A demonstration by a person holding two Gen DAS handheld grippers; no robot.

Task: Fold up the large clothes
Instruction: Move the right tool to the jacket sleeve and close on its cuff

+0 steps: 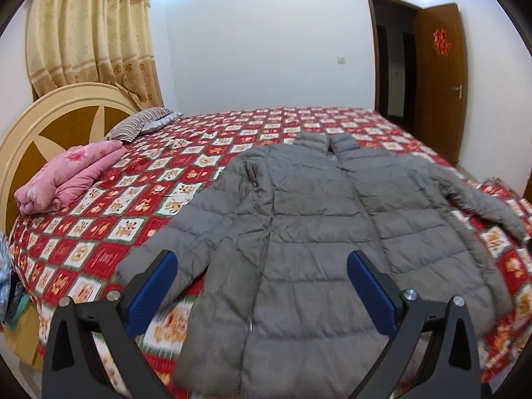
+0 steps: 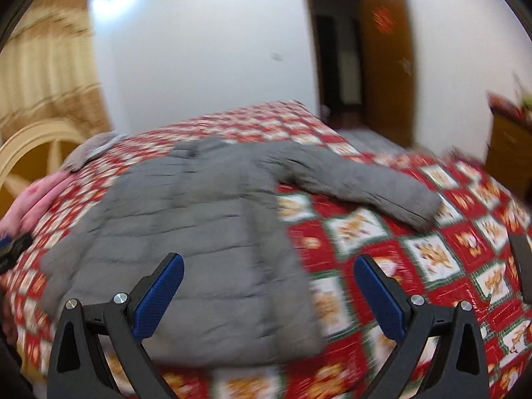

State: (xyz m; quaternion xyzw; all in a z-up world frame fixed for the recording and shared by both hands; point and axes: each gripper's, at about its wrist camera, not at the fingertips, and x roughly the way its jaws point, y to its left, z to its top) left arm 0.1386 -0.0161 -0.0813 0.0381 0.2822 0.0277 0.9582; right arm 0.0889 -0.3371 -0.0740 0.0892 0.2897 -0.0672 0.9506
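A grey puffer jacket [image 1: 299, 232] lies spread face up on the bed, collar toward the far wall and hem toward me. In the right wrist view the same jacket [image 2: 186, 232] shows blurred, its right sleeve [image 2: 372, 186] stretched out flat to the right. My left gripper [image 1: 261, 266] hovers open above the jacket's lower front near the hem, nothing between its blue pads. Over the jacket's right hem corner hangs my right gripper [image 2: 268, 269], open too and holding nothing. The left gripper's tip [image 2: 13, 246] peeks in at the left edge of the right wrist view.
The bed has a red patterned quilt [image 1: 109, 229] and a cream headboard [image 1: 43, 123] on the left. A folded pink blanket [image 1: 66, 176] and a striped pillow [image 1: 139, 123] lie near the headboard. An open brown door [image 1: 439, 79] stands beyond the bed, and a wooden cabinet [image 2: 512, 143] at right.
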